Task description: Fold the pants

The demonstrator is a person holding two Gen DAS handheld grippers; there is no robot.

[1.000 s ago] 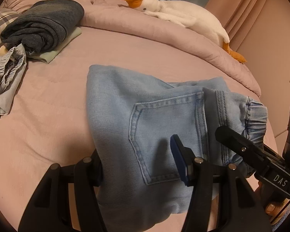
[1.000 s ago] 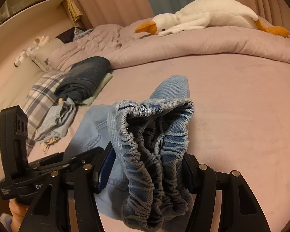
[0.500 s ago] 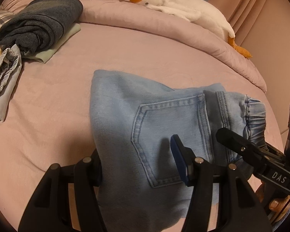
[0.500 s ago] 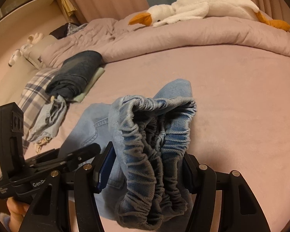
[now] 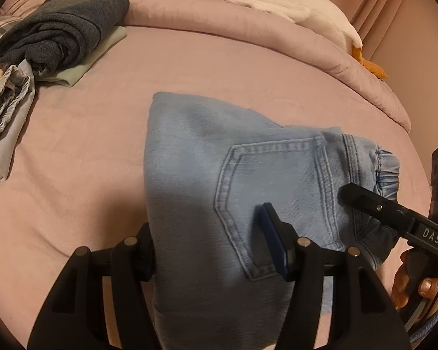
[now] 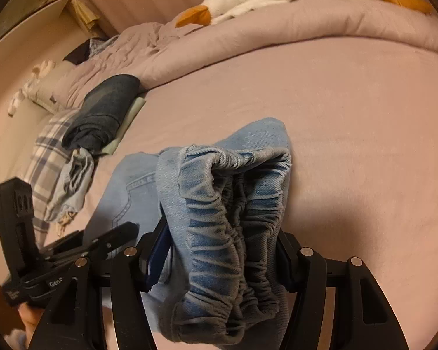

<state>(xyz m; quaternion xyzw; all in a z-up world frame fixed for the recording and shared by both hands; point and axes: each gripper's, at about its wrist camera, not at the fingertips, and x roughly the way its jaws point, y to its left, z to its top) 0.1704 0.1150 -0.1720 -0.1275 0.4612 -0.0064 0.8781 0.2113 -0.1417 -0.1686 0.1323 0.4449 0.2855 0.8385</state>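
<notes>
Light blue denim pants [image 5: 219, 175] are folded into a bundle, back pocket up, over the pink bed sheet [image 5: 87, 160]. My left gripper [image 5: 210, 250] is shut on the thick folded side of the pants. My right gripper [image 6: 222, 253] is shut on the bunched elastic waistband [image 6: 227, 218] of the pants [image 6: 131, 192]. In the left wrist view the right gripper's finger [image 5: 373, 204] lies against the waistband end. In the right wrist view the left gripper's finger [image 6: 114, 236] reaches in from the left. The pants' far corner rests on the sheet.
A dark rolled garment [image 5: 61, 26] lies on a pale green folded cloth at far left, with a crumpled light blue garment [image 5: 5, 108] beside it. A white goose plush [image 5: 277, 3] lies on the pink duvet [image 5: 306, 46] at the back. A plaid pillow [image 6: 46, 151] lies left.
Both grippers have carried the folded pants a little forward over the bed; the goose and the pile at left sit closer to the frame edges. The grips have not changed.
</notes>
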